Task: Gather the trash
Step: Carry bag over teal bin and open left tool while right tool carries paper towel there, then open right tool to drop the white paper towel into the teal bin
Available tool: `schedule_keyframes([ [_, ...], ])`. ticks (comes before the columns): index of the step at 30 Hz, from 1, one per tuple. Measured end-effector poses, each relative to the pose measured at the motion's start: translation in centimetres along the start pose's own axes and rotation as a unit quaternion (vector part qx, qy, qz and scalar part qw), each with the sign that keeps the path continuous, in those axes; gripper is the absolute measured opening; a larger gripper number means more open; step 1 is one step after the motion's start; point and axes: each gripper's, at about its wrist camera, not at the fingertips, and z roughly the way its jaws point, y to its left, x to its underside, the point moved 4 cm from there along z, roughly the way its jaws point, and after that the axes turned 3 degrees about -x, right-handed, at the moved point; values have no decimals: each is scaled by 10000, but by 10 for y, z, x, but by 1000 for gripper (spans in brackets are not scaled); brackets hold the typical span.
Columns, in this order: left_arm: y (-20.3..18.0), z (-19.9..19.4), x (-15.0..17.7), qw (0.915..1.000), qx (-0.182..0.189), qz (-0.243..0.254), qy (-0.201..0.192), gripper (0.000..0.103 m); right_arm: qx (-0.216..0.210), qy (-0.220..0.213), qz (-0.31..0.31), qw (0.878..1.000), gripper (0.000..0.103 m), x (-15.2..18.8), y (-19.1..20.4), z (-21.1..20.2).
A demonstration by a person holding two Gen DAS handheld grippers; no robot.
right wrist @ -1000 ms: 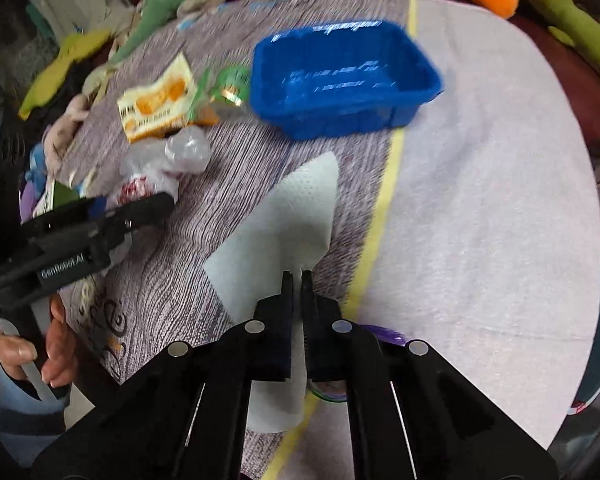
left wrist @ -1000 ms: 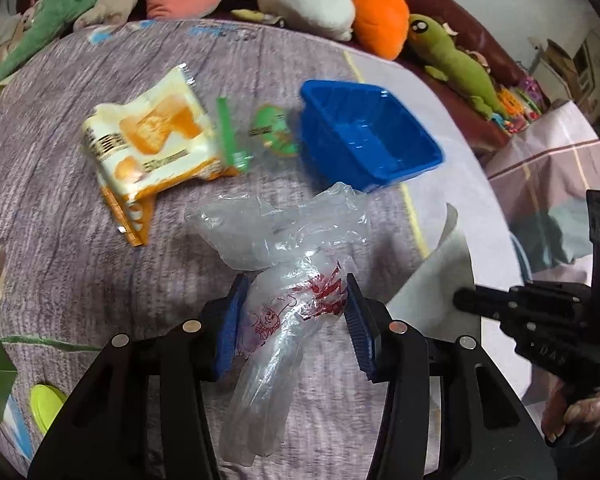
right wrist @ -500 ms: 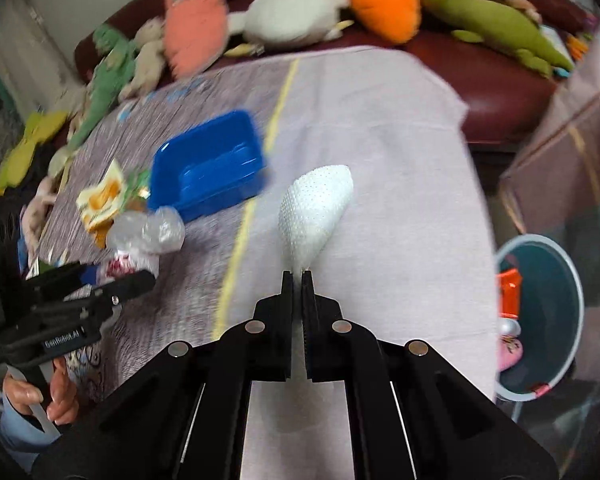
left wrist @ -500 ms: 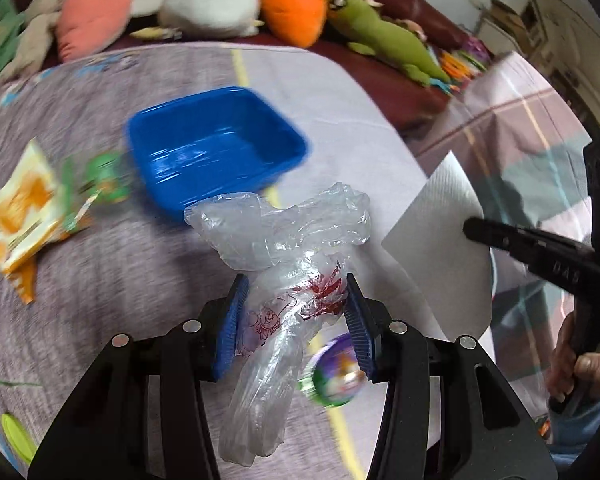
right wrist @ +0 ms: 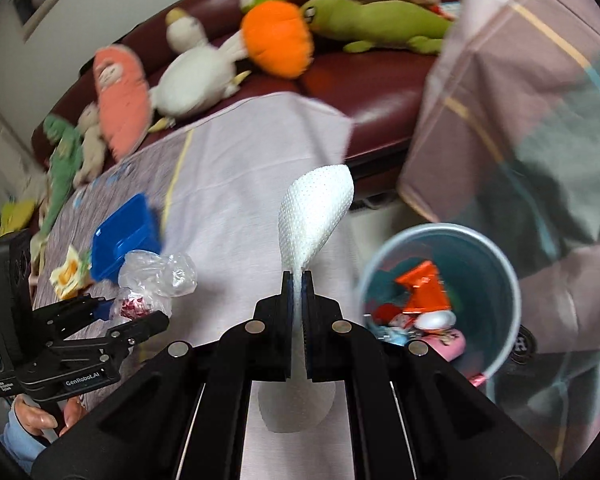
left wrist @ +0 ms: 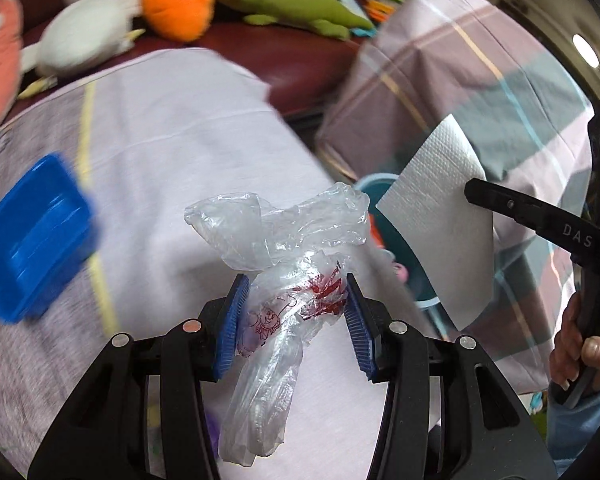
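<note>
Your left gripper (left wrist: 296, 312) has its blue-padded jaws closed partway onto a crumpled clear plastic bag (left wrist: 288, 260) with red print, pinching it at its middle so that a bunched top billows above the pads and a limp tail hangs below them. Your right gripper (right wrist: 299, 280) has its jaws pressed almost together on a white paper towel (right wrist: 314, 216), which rises above the fingertips in a curved, dimpled leaf and hangs out underneath as well. Both pieces of trash are off the table, carried in the air. In the right wrist view, a teal trash bin (right wrist: 496, 264) sits just to the right of the towel and lower down, past the table edge, already holding an orange wrapper (right wrist: 422, 288) and some pink and white scraps. In the left wrist view the same bin shows only as a rim peeking out between the bag and the towel. Behind you on the pale cloth-covered table (right wrist: 240, 184) lie a blue plastic tray (right wrist: 124, 236) and, just beside it, a yellow snack wrapper (right wrist: 68, 274). Further back, a dark red sofa (right wrist: 364, 84) carries plush toys: an orange pumpkin (right wrist: 278, 42), a green lizard (right wrist: 380, 20), a white duck (right wrist: 192, 76) and a pink carrot (right wrist: 120, 96).
</note>
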Motion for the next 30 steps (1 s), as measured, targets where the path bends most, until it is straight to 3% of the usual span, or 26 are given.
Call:
schedule_keyframes([
  [10,-102,71,-32,9952,235,811,489,48,270,-333,683,9967,4,2,-98,-34],
  [18,-137,116,-40,9917,244,972,810,49,320,-310,972,9943,4,6,-143,-36],
  [21,-141,125,-43,9913,195,978,858,57,303,-291,1044,9936,4,5,-152,-32],
  [25,-144,132,-50,9923,98,959,777,87,296,-256,1110,9930,4,5,-161,-27],
  [30,-138,134,-49,9925,91,898,818,91,310,-176,1131,9929,4,6,-165,-21],
])
